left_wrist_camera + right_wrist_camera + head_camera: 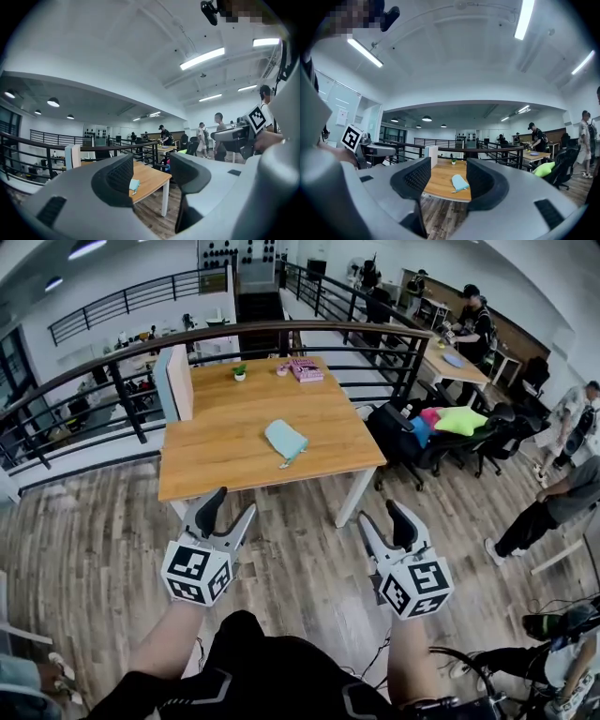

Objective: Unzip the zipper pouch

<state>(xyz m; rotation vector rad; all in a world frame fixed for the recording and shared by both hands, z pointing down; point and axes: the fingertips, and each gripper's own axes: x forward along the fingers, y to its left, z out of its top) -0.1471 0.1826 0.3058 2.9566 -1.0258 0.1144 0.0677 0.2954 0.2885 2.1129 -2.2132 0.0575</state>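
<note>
Jaws of the left gripper (231, 509) stood wide apart, nothing between the pads. They were level and short of the table's (234, 409) near edge. Through its own gap (151, 171) only the table corner and floor showed.

Zipper pouch (285, 440), pale blue, lay flat on the tabletop. It was ahead of both jaw pairs and well apart from them, right of the left jaws' line and left of the right jaws' line. It looked closed. A small tab (282, 465) at its near end was likely the pull, but too small to be sure.

Right gripper (380, 514) jaws were equally wide apart and empty, with the pouch (459, 182) framed low in their gap.

Judgement on the step: approach only, nothing gripped yet.
- One gripper should pin the pouch body at the end the slider starts from.
- The other should pinch the pull alone, not the fabric.
- Draw along the zipper line, low and level, or the pouch would slide or lift.

Edges and room, left to right:
- Upright divider panel (174, 382) stood far left of the left jaws, clear of the work.
- Railing (141, 348) ran beyond the table, out of reach.
- Bare tabletop lay around the pouch. A small plant (239, 372) and pink book (306, 369) sat at the far end.
- Near table edge lay just ahead of the fingertips. Both grippers had to clear it.
- Chairs with cushions (459, 420) stood off right of the right jaws, apart from any likely path.
</note>
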